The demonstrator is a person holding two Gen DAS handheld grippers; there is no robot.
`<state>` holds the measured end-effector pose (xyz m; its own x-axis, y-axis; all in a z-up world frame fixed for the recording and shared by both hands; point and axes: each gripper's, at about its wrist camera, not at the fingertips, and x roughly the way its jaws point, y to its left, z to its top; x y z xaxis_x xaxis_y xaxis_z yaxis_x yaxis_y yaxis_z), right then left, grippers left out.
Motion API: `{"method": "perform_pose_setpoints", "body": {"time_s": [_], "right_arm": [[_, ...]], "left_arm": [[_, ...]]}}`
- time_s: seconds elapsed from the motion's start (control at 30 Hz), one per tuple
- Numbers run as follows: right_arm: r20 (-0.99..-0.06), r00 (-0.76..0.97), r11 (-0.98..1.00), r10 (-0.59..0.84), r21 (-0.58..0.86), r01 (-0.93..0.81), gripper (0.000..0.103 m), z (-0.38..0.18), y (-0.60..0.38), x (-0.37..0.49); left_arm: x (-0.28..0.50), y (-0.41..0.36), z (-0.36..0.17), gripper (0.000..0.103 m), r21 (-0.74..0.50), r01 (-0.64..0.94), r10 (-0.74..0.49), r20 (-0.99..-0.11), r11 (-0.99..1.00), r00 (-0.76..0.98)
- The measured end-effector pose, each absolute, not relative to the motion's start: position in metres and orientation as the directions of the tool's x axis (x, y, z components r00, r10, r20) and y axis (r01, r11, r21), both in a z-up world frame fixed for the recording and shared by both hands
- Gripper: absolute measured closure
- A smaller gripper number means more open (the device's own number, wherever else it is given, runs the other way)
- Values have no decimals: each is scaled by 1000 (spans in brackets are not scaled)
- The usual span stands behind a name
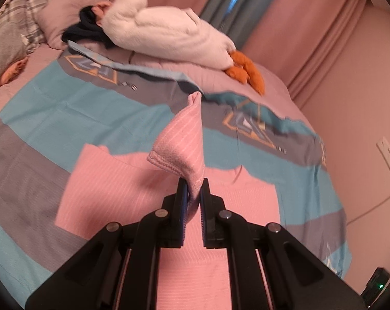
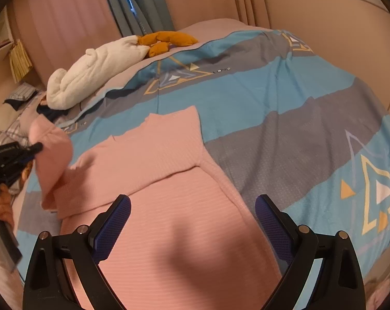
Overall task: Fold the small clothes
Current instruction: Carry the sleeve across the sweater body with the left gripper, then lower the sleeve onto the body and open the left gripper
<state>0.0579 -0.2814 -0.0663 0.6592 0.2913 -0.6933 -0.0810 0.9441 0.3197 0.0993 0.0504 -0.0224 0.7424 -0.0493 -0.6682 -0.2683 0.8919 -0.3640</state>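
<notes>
Now pink sleeve (image 1: 180, 142) between left tongs (image 1: 194, 193).

- Item: one pink ribbed knit top (image 2: 169, 170), lying on the bed's blue-and-grey patterned cover (image 2: 285, 98).
- Body: spread flat, ribs running crosswise, surface largely smooth.
- One sleeve (image 2: 174, 134): folded in across the chest, lying flat.
- Other sleeve (image 1: 184, 144): raised clear of the body, cuff end (stitched hem visible) pinched between the left tongs (image 1: 194, 193), fabric draping in a cone.
</notes>
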Motion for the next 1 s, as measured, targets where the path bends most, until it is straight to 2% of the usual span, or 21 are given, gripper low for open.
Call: {"method": "perform_pose_setpoints", "body": {"time_s": [0.43,0.9,1.0], "right_arm": [[-710,639,940,296,334,-65,7,-77,-287,58],[-722,625,938,298,344,-49,7,-84,-292,58],[-722,624,937,300,345,-52,7,-85,-292,58]], "left_arm": [[120,9,-96,94,-247,-224,-69,-802,943,593],[125,-5,-142,92,-223,-222,-86,-863,949,498],[126,-7,-143,83,-231,-204,-104,-864,951,493]]}}
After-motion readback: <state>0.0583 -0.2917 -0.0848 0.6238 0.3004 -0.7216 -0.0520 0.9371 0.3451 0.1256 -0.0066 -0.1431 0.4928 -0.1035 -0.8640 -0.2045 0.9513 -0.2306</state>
